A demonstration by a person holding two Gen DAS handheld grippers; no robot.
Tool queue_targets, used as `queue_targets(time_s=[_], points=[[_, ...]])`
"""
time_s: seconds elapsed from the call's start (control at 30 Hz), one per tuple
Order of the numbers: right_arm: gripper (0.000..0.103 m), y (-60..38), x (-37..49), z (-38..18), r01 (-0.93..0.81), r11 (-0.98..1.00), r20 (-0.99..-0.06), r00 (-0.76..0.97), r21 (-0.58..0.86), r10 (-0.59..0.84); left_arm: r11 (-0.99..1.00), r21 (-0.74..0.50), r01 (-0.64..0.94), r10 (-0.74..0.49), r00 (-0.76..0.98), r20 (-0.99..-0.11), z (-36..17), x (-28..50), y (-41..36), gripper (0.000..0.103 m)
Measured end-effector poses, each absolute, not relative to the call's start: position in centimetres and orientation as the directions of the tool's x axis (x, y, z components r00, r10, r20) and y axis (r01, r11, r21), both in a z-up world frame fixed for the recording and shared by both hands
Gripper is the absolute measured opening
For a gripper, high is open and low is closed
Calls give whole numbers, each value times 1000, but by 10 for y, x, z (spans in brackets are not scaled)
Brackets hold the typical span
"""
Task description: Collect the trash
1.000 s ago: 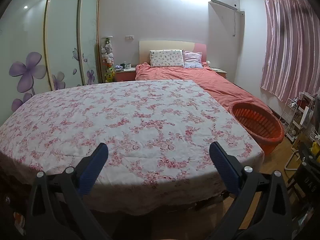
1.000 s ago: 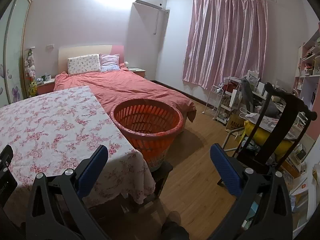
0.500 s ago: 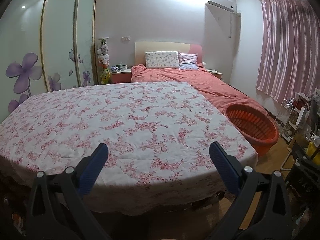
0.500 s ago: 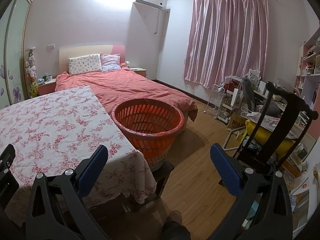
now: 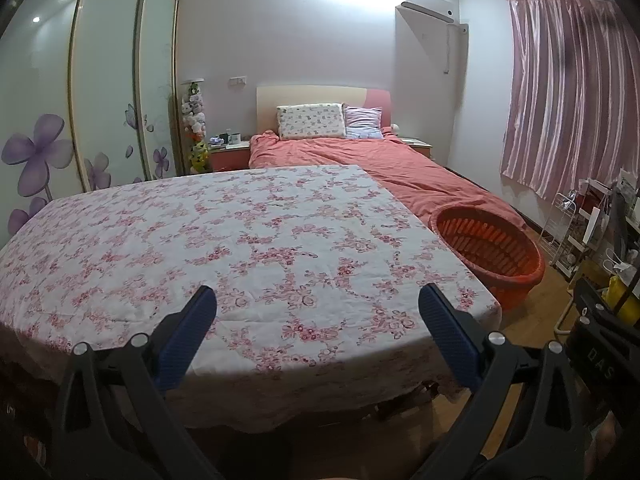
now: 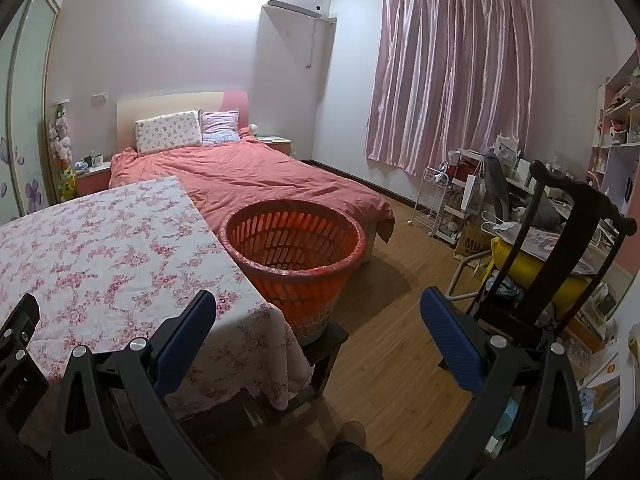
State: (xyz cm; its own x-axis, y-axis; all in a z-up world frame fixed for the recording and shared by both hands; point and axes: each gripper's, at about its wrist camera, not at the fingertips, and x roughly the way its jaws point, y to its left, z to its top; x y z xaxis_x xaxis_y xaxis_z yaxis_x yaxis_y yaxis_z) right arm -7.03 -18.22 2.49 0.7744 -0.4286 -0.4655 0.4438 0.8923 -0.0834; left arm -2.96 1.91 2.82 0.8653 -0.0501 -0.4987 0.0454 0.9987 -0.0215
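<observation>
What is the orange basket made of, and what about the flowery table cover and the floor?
The orange basket looks like moulded plastic: smooth, slightly shiny, with even rows of slots in its wall. The flowery table cover seems to be soft matte cloth, probably cotton; it drapes over the edge and wrinkles. The floor looks like wood or wood-look laminate, with plank lines and a light sheen.

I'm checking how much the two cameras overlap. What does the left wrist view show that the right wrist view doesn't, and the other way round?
Only the left wrist view shows the whole flowered tablecloth and the wardrobe doors with purple flowers.

Only the right wrist view shows the dark wooden chair, the white wire rack, the wall shelves and the stool under the basket.

Both show the orange basket beside the table, the bed, the pink curtain and open, empty jaws.
</observation>
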Motion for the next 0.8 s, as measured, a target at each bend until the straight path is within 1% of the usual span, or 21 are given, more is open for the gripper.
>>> queue_targets(time_s=[0.8], points=[[101, -183, -69, 25, 441, 894, -471, 773, -81, -424, 999, -32, 35, -46, 857, -514, 26, -28, 21, 99]])
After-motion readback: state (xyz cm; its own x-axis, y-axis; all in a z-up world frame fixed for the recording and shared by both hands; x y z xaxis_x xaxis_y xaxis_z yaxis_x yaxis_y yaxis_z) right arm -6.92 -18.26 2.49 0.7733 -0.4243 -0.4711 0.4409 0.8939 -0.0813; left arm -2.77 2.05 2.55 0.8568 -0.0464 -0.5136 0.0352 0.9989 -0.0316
